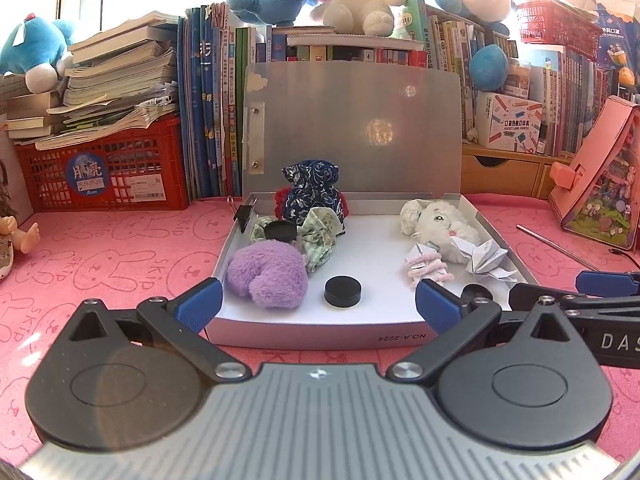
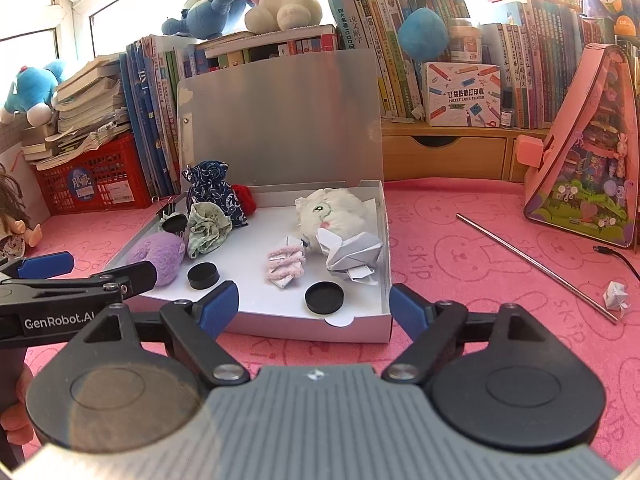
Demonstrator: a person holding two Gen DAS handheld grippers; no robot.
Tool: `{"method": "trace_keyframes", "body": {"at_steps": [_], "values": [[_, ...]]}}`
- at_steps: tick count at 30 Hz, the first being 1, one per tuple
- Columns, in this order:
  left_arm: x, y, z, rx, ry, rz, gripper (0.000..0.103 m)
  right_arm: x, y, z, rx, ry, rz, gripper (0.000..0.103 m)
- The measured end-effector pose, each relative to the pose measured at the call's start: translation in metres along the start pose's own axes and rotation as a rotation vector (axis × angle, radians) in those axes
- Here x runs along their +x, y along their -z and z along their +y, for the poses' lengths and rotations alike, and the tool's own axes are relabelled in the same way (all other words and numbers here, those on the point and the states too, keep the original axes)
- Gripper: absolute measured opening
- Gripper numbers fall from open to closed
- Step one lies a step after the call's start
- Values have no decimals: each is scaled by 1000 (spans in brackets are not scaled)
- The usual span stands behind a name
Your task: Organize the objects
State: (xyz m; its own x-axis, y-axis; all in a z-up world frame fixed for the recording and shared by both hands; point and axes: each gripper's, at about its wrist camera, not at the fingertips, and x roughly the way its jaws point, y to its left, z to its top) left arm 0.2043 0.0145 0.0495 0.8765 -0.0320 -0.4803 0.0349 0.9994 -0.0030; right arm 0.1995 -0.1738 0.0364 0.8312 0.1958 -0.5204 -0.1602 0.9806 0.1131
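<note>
An open white box [image 1: 320,330] [image 2: 280,326] lies on the pink mat with its lid up. Inside are a purple plush [image 1: 266,274] [image 2: 160,256], a dark blue pouch [image 1: 312,190] [image 2: 214,192], a green cloth [image 1: 320,236] [image 2: 206,228], black round caps [image 1: 343,291] [image 2: 324,297], a white plush [image 1: 440,222] [image 2: 332,210] and folded paper [image 1: 486,258] [image 2: 352,256]. My left gripper [image 1: 319,304] is open and empty at the box's front wall. My right gripper [image 2: 314,308] is open and empty at the box's front right corner.
A metal straw [image 2: 536,264] and a small paper figure [image 2: 614,294] lie on the mat right of the box. A pink toy house [image 2: 588,168] stands at far right. Books, a red crate [image 1: 104,172] and plush toys line the back. A doll [image 1: 16,240] sits at far left.
</note>
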Motion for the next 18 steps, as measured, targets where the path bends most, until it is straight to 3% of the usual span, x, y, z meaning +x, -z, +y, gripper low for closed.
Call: {"method": "trace_keyframes", "body": {"at_steps": [18], "values": [[-26, 66, 19, -50, -10, 113, 103, -27, 53, 12, -33, -6, 28, 97]]}}
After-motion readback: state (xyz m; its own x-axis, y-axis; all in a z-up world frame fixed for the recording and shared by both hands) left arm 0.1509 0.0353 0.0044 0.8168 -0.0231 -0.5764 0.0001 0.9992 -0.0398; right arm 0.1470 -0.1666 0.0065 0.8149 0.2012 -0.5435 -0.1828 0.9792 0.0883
